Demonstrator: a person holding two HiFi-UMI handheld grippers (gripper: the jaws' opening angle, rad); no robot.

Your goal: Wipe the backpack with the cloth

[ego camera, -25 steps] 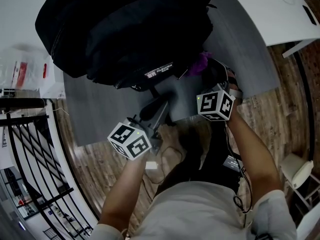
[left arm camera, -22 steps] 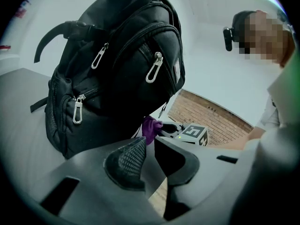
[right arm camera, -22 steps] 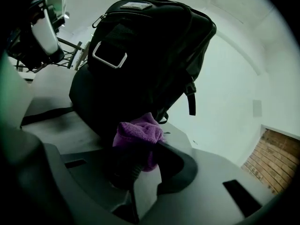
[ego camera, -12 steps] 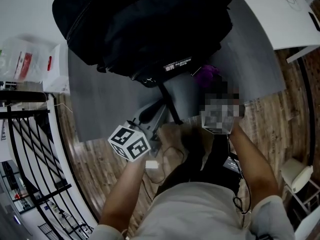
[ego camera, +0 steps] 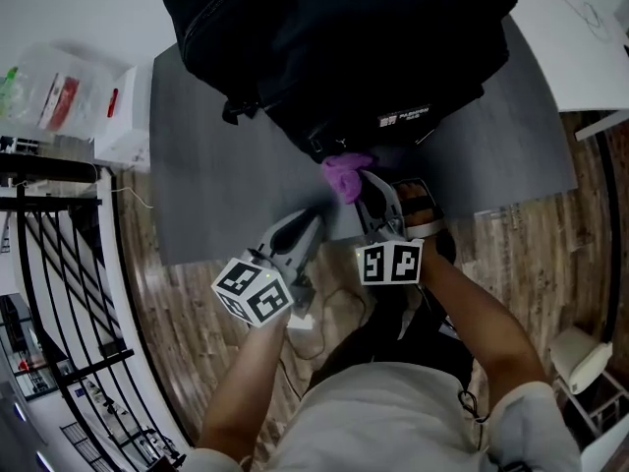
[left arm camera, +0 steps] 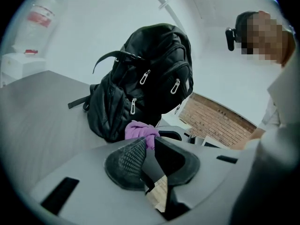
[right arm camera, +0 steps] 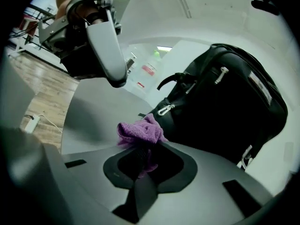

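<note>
A black backpack (ego camera: 344, 47) lies on the grey table (ego camera: 216, 165). My right gripper (ego camera: 366, 187) is shut on a bunched purple cloth (ego camera: 346, 173), which rests against the backpack's near lower edge, left of its white label. In the right gripper view the cloth (right arm camera: 140, 130) bulges out of the jaws (right arm camera: 143, 146), next to a zipper pull on the backpack (right arm camera: 234, 107). My left gripper (ego camera: 303, 226) hovers over the table's near edge, just left of the cloth, jaws nearly together with nothing between them. The left gripper view shows the cloth (left arm camera: 138, 128) beyond its tips (left arm camera: 150, 142), below the backpack (left arm camera: 150, 78).
A white box (ego camera: 123, 116) and a plastic bag (ego camera: 39, 96) sit at the table's left end. A white table (ego camera: 590, 28) stands at the upper right. A black railing (ego camera: 49, 264) runs along the left. A white plug (ego camera: 300, 324) lies on the wooden floor.
The right gripper carried the cloth leftward along the backpack's lower edge, from right of the label to left of it. The left gripper moved forward over the table edge.
</note>
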